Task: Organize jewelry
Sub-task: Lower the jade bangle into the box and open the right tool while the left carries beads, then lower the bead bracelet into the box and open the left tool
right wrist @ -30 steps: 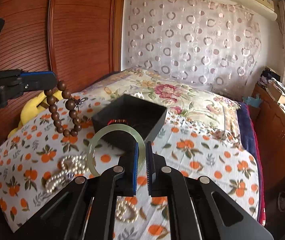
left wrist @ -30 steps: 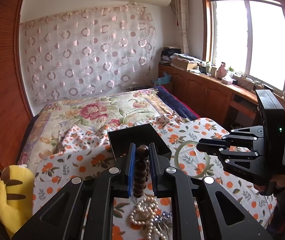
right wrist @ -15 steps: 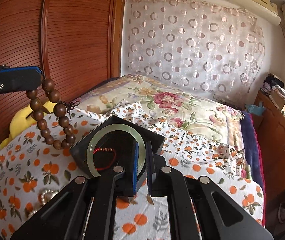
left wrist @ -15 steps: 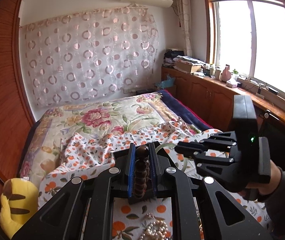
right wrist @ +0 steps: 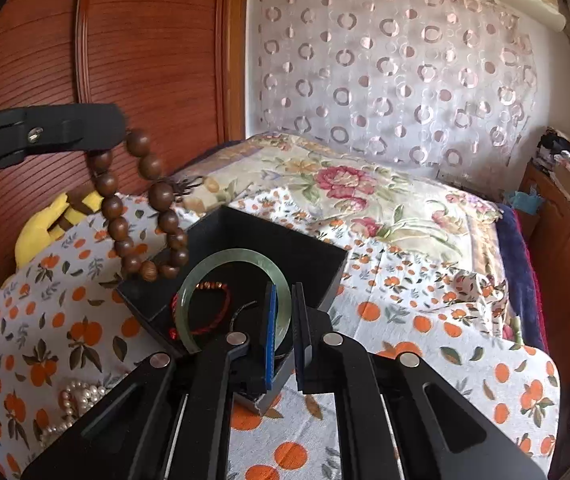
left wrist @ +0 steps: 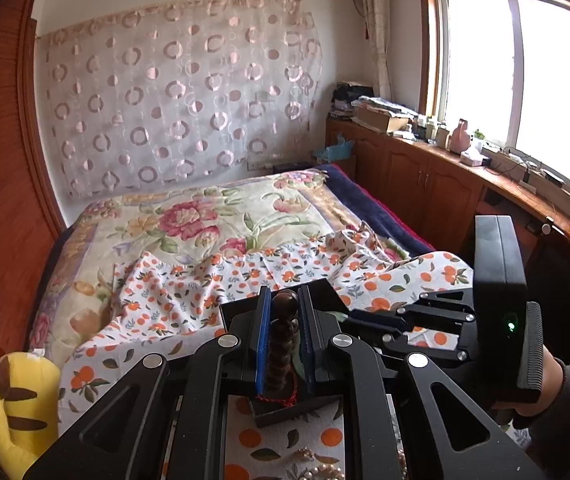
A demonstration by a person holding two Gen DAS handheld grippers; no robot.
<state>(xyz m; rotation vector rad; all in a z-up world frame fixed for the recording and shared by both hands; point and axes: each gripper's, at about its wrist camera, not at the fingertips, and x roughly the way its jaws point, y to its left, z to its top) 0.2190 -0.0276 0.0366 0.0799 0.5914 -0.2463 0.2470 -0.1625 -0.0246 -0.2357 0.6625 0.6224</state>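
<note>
Over the black box (right wrist: 305,248), left tool (left wrist: 285,320) grips wooden beads (right wrist: 141,208); right tool (right wrist: 283,320) clamps jade bangle (right wrist: 221,264).

Brown bead bracelet (right wrist: 141,204) and green bangle (right wrist: 233,296) hang above black box (right wrist: 285,248).

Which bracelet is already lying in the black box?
The red cord bracelet. The wooden bead bracelet hangs from the left gripper; the right gripper holds the green bangle.

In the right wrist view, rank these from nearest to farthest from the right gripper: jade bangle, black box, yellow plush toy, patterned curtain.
1. jade bangle, gripped between the right gripper fingers.
2. black box, just below and ahead.
3. yellow plush toy, far left by the wardrobe.
4. patterned curtain, on the back wall.
</note>
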